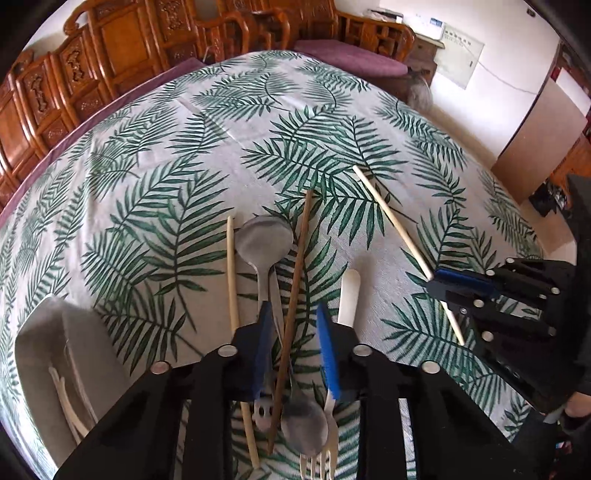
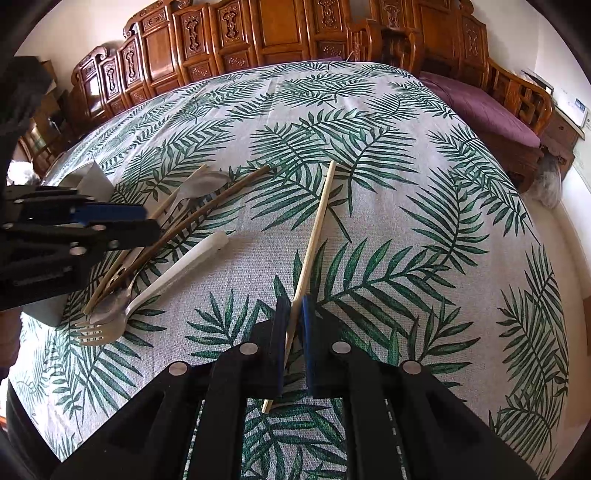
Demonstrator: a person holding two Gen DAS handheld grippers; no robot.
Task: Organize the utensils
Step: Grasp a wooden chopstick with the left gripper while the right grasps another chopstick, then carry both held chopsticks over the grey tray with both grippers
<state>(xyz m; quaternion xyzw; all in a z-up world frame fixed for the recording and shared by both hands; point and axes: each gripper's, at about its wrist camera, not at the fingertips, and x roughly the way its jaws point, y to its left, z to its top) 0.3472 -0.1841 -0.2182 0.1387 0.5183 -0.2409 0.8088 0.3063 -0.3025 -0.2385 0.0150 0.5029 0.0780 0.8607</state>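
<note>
My left gripper (image 1: 295, 325) is open above a heap of utensils: a dark brown chopstick (image 1: 295, 280), two metal spoons (image 1: 264, 240), a white plastic fork (image 1: 347, 295) and a pale chopstick (image 1: 232, 280). The brown chopstick and a spoon handle lie between its fingers. My right gripper (image 2: 294, 314) is closed around a second pale chopstick (image 2: 317, 221), which lies on the tablecloth; it also shows in the left wrist view (image 1: 391, 221). The heap shows in the right wrist view (image 2: 166, 236) at the left.
A grey holder (image 1: 55, 362) with white utensils in it stands at the left of the leaf-print tablecloth (image 1: 184, 147). Carved wooden chairs (image 2: 258, 33) and a purple-cushioned bench (image 2: 487, 107) ring the table.
</note>
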